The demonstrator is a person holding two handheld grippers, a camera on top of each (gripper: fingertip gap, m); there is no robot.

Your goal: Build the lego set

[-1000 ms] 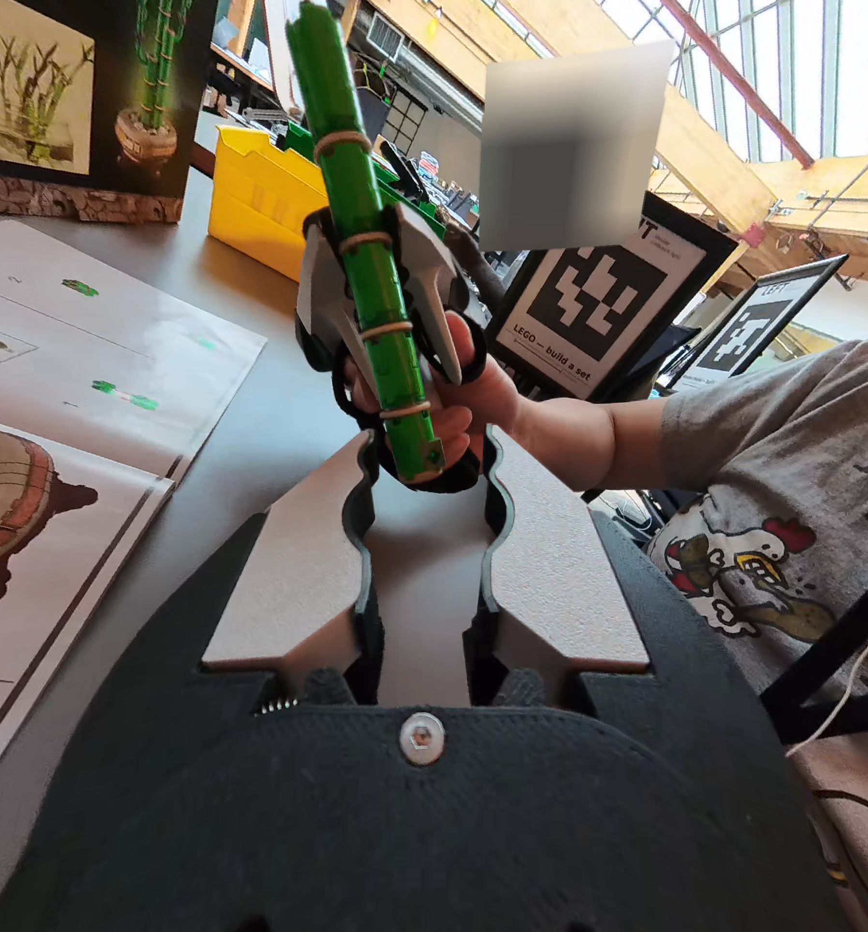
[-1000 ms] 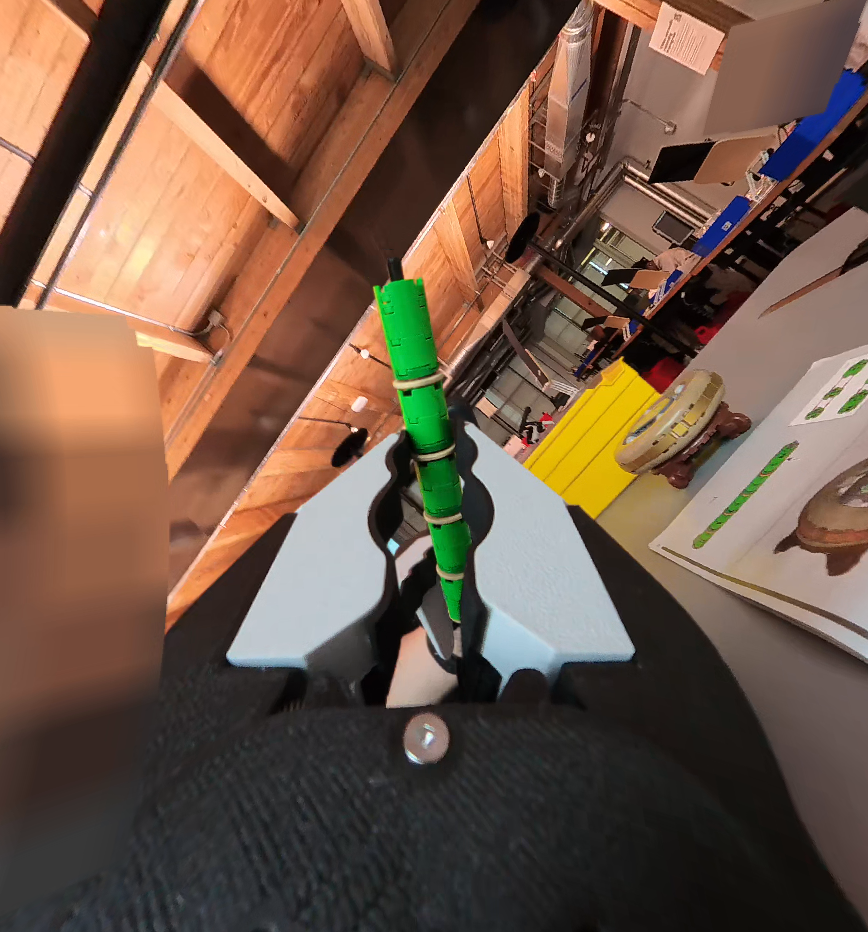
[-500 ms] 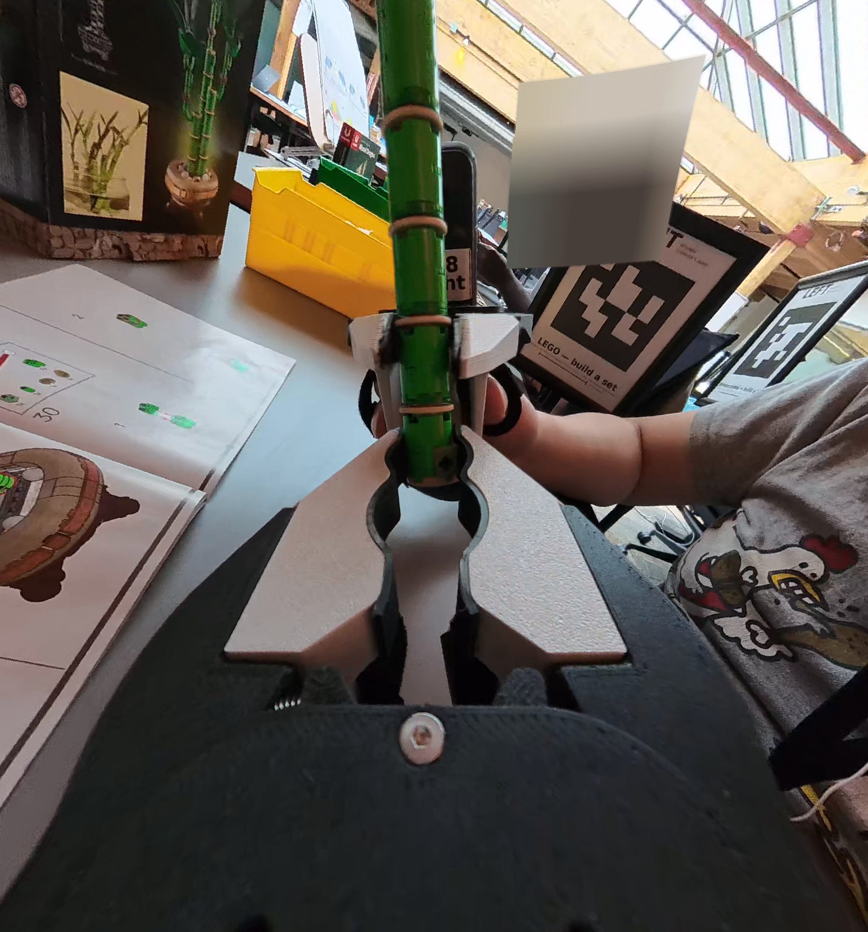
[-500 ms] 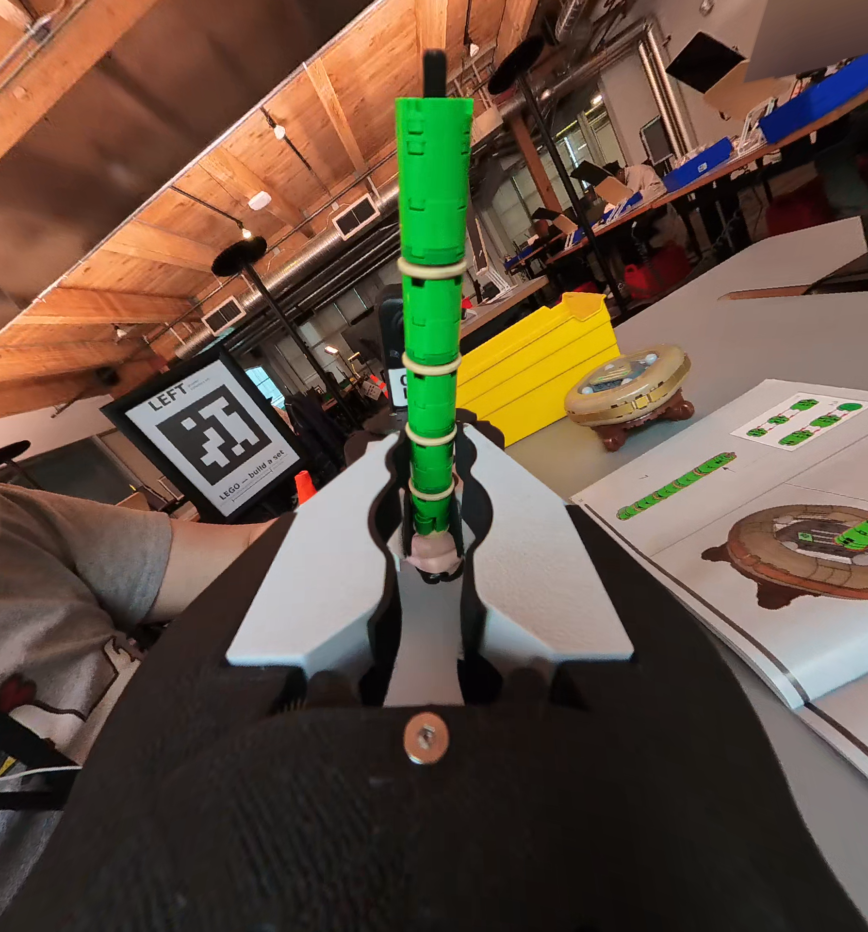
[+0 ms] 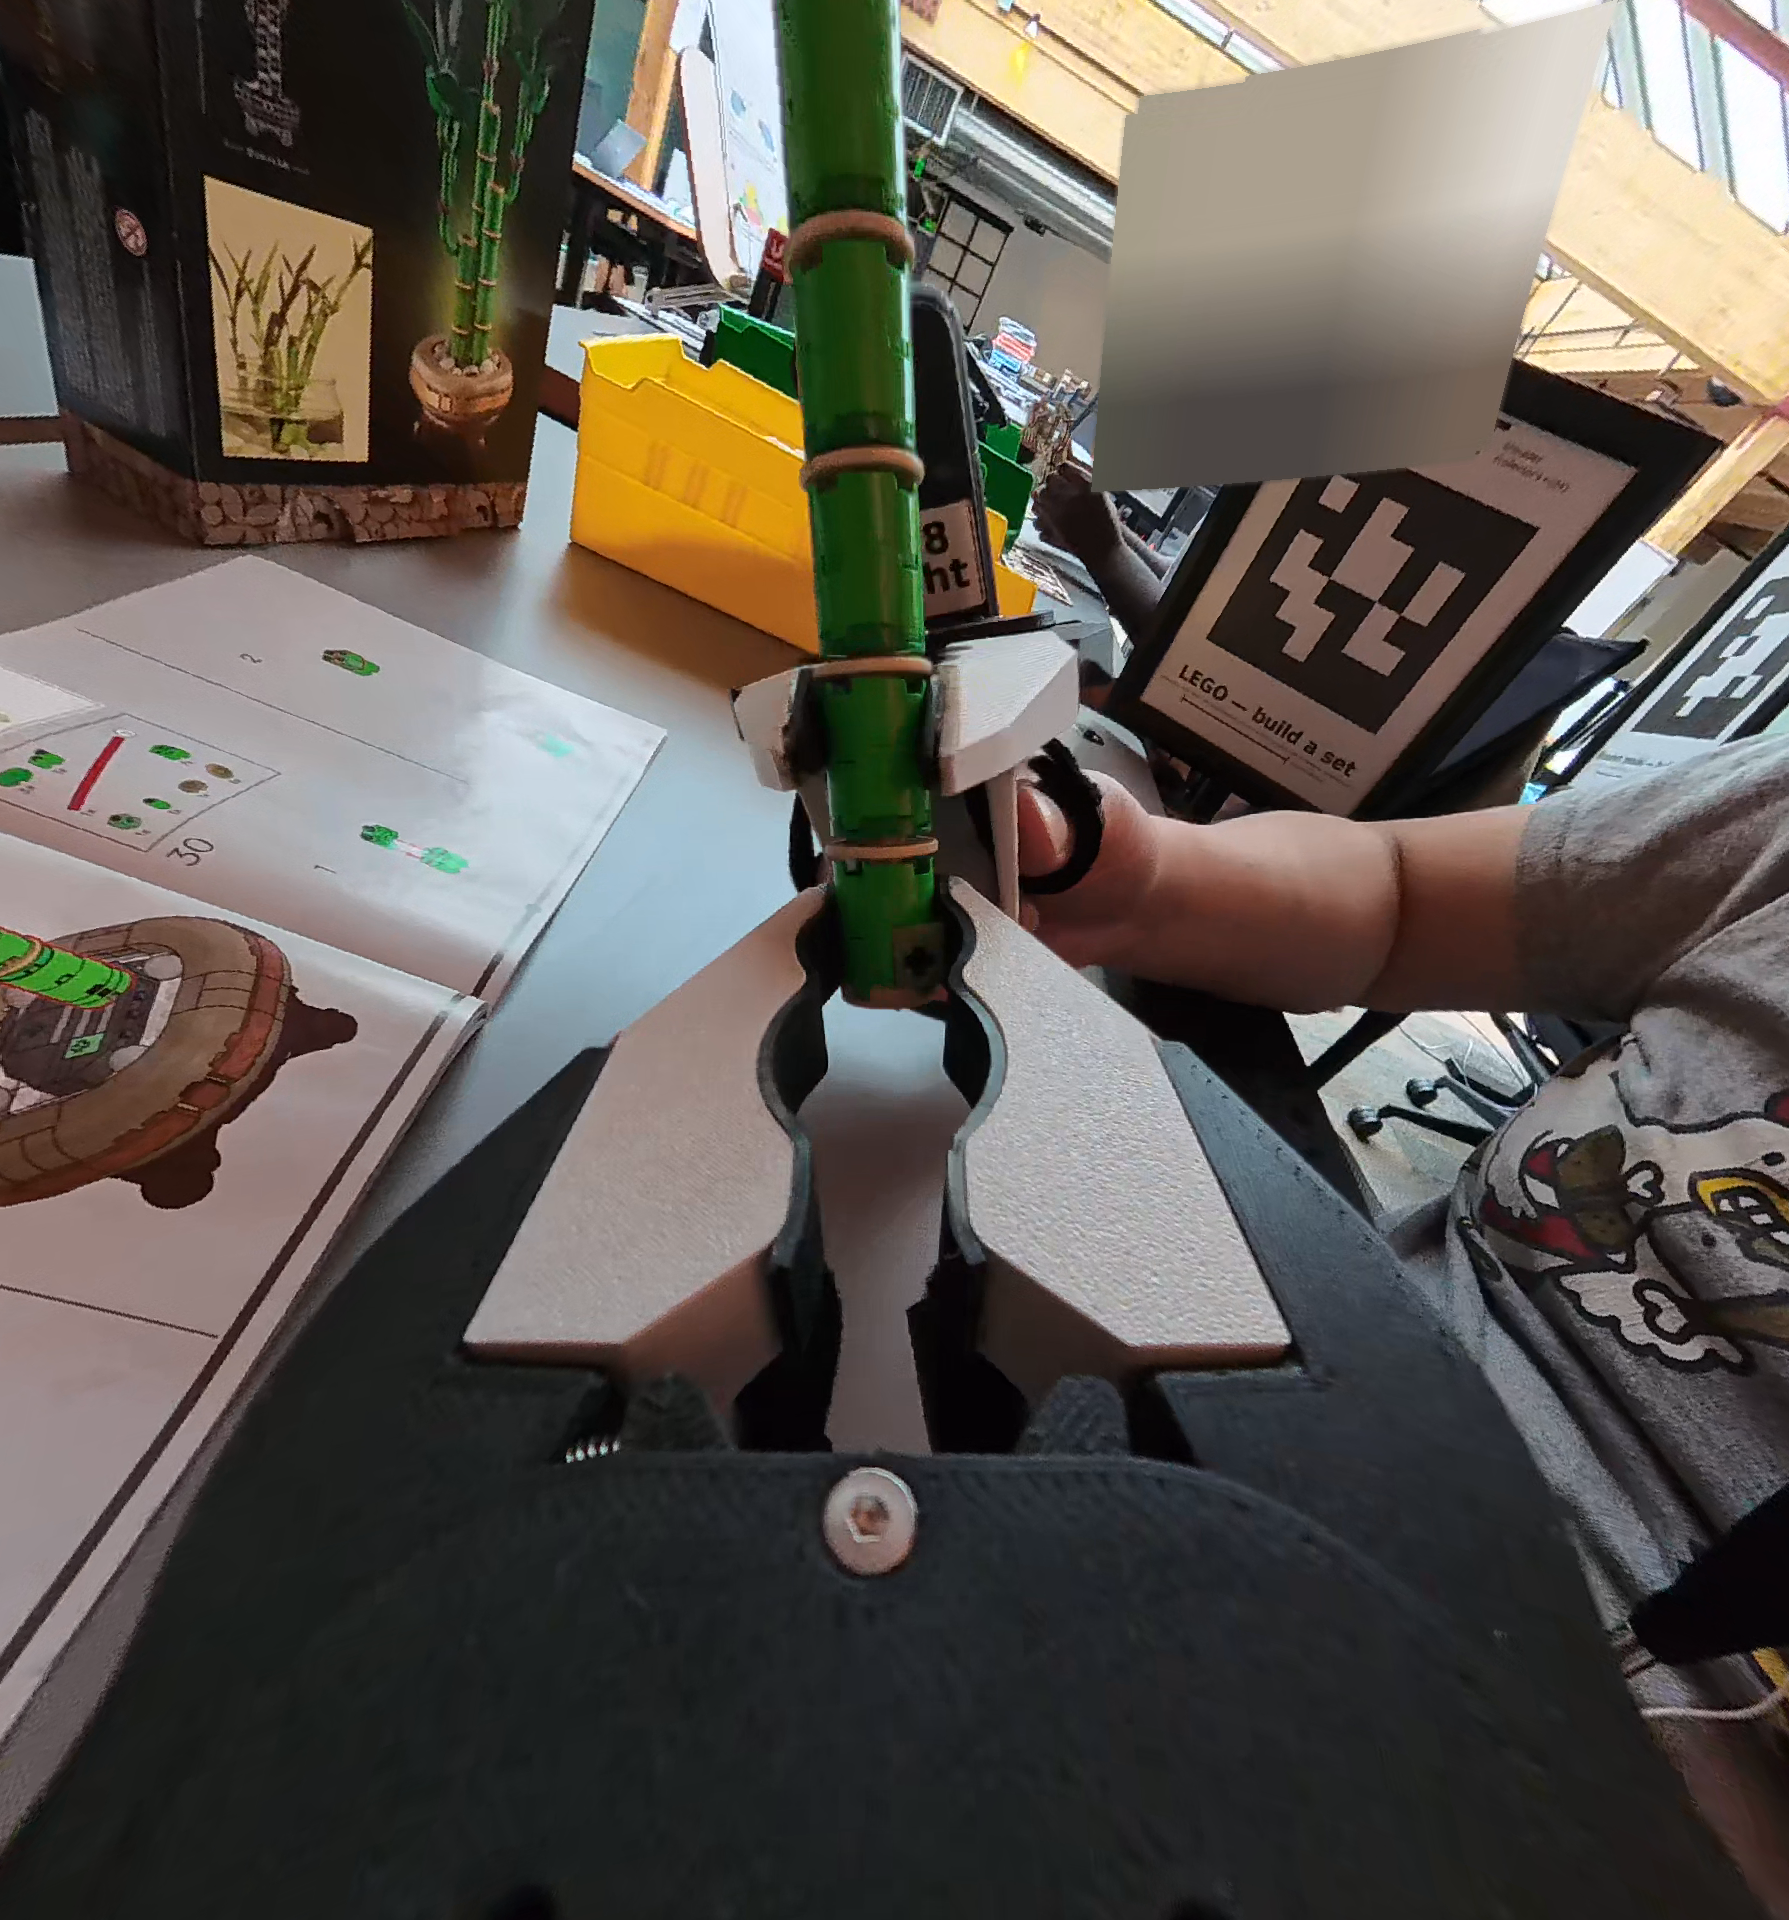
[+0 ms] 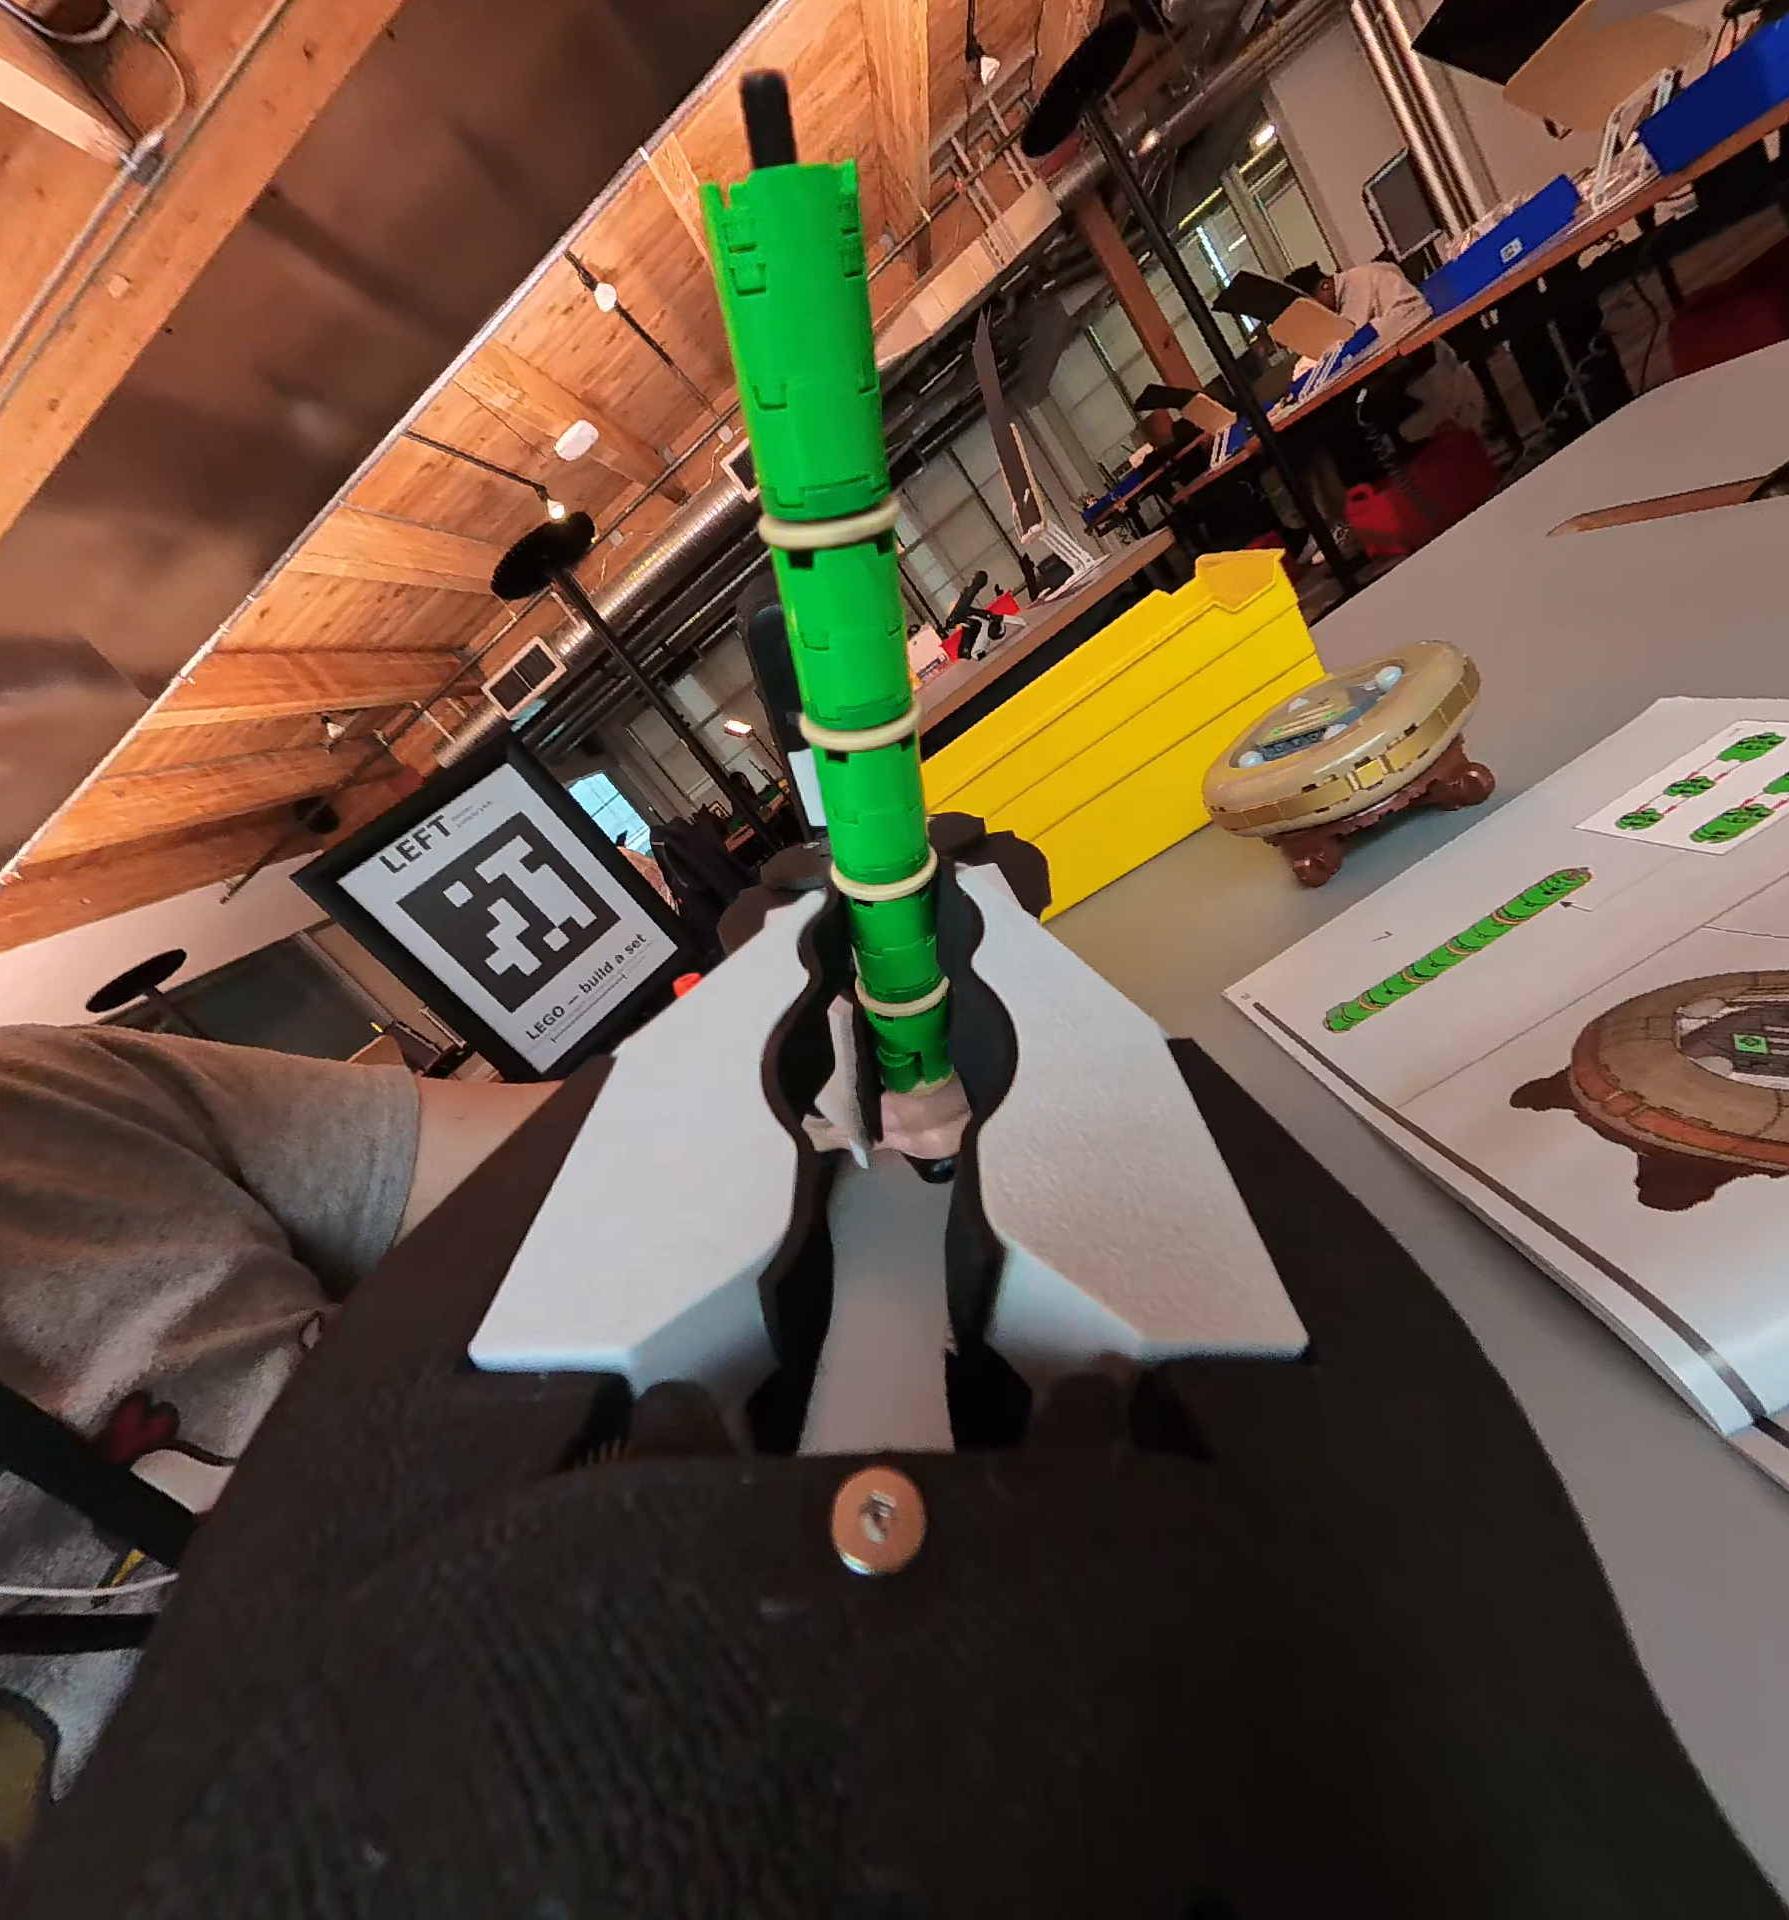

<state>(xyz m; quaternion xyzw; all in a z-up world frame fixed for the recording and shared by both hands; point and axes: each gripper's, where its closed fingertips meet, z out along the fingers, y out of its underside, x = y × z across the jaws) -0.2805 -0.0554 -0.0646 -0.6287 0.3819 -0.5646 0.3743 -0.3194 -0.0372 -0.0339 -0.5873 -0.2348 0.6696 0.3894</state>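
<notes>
A long green bamboo stalk (image 5: pixel 859 416) with tan rings stands upright between both grippers. My right gripper (image 6: pixel 895 894) is shut on the stalk (image 6: pixel 828 416) near its lower part; it also shows in the left wrist view (image 5: pixel 869 727), seen from the front. My left gripper (image 5: pixel 887 914) is closed on the stalk's bottom end, just below the right one. A black axle (image 6: pixel 765 114) sticks out of the stalk's top. The round tan and brown pot base (image 6: pixel 1347 748) sits on the table beyond the open instruction booklet (image 6: pixel 1596 987).
The booklet (image 5: pixel 246 831) lies to the left on the grey table. A yellow bin (image 5: pixel 682 488) and the set's box (image 5: pixel 277 260) stand behind it. Framed marker boards (image 5: pixel 1389 623) stand on the right. A person's forearm (image 5: pixel 1233 904) reaches in from the right. My right fingertips sit around 4 cm from my left ones.
The stalk has swung from tilted to upright. My left gripper has moved up to its bottom end and its jaws have narrowed around it. The right gripper kept its hold.
</notes>
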